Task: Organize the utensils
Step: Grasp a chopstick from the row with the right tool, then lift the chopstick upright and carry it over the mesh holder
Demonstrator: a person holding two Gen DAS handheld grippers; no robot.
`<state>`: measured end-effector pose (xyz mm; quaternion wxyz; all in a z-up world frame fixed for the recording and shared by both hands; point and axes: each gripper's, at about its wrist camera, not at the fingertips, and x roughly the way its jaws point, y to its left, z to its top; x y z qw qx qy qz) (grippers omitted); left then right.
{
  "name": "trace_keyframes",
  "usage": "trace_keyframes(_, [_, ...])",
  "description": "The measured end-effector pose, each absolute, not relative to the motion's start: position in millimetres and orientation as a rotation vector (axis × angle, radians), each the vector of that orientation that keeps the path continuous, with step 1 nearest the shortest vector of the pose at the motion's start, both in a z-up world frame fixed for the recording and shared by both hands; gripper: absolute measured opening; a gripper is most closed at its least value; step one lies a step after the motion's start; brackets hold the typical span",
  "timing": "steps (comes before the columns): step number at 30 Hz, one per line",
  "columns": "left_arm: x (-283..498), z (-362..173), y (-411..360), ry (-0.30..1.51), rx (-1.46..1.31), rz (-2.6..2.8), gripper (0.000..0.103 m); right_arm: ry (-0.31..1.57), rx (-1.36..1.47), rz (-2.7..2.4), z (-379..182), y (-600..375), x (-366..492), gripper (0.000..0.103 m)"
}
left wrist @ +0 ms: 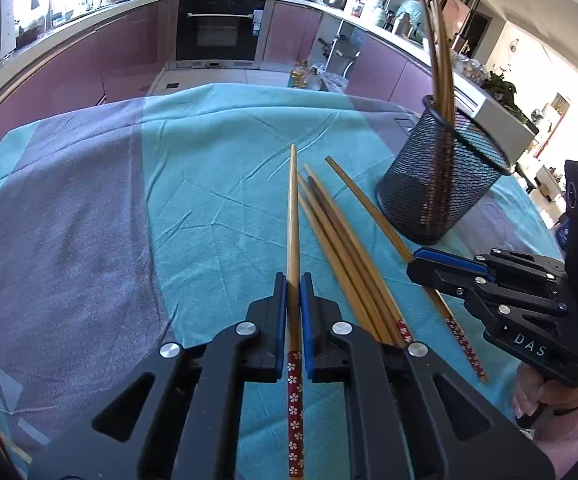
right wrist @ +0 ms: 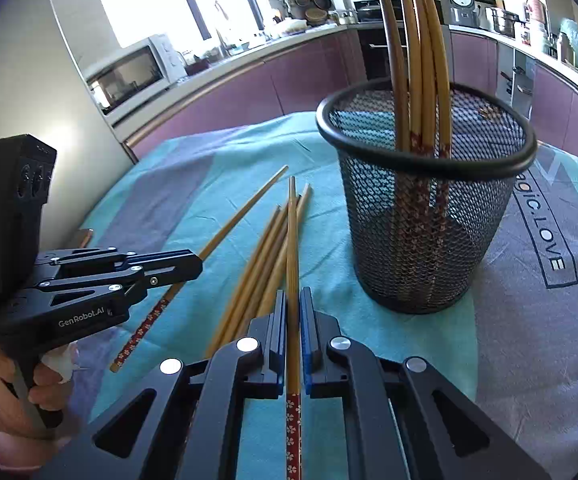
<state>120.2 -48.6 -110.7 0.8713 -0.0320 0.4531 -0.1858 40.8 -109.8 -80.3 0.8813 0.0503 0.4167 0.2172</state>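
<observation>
My left gripper (left wrist: 293,280) is shut on a bamboo chopstick (left wrist: 293,208) with a red flowered handle, pointing away over the teal cloth. My right gripper (right wrist: 293,296) is shut on another such chopstick (right wrist: 292,240). In the left wrist view the right gripper (left wrist: 417,260) sits over the rightmost chopstick. Several loose chopsticks (left wrist: 341,248) lie on the cloth between the grippers; they also show in the right wrist view (right wrist: 257,264). A black mesh holder (right wrist: 425,208) stands upright with several chopsticks (right wrist: 417,60) in it, just beyond and right of my right gripper; it also shows in the left wrist view (left wrist: 445,176).
A teal and grey cloth (left wrist: 193,184) covers the table. Kitchen cabinets, an oven (left wrist: 219,28) and a microwave (right wrist: 129,72) lie beyond the table's far edge. The left gripper body (right wrist: 89,284) is close at the left of the right wrist view.
</observation>
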Motion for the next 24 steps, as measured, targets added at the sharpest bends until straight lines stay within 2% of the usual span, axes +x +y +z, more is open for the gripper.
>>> trace_keyframes(13, [93,-63,-43,0.830,-0.132,-0.549,0.008,0.759,0.152,0.525,-45,-132,13,0.006])
trace_keyframes(24, [72,-42,-50,0.769,-0.143,-0.614,0.008,0.772,0.178,0.540,-46,-139,13,0.006])
